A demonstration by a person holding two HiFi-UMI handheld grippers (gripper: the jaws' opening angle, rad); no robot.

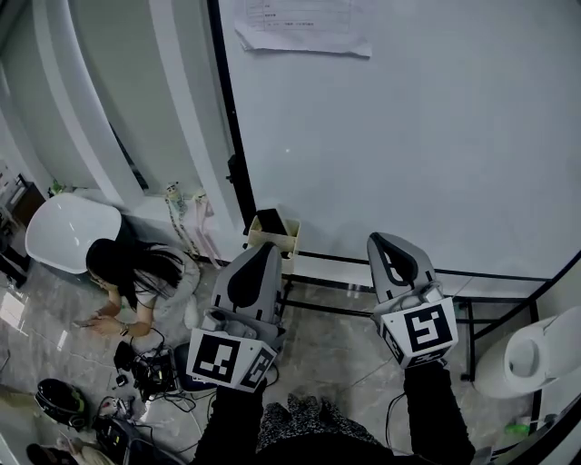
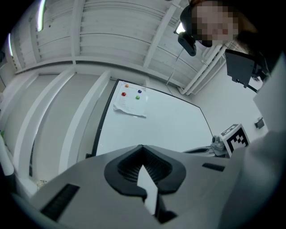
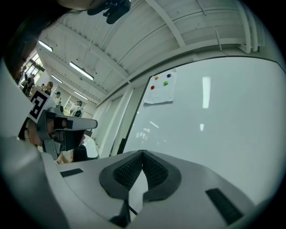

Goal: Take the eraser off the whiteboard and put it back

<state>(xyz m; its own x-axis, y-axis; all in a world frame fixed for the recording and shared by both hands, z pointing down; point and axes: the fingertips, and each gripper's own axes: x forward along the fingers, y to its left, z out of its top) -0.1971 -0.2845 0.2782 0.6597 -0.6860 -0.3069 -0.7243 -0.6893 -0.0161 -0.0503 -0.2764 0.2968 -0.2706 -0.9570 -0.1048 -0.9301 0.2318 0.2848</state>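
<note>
Ahead, whiteboard [image 1: 408, 136] beyond right hand-held gripper [image 1: 383, 243]

The floor [image 1: 345, 354] has grey glossy tiles. A white chair [image 1: 68, 232] stands at the left. Long lamps [image 3: 81, 70] light the white ceiling [image 2: 111, 27].

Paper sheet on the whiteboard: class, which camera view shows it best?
The left gripper view: the whole paper sheet with its coloured magnets. The right gripper view shows the sheet whole too, but more slanted. The head view crops the sheet at its top edge.
</note>
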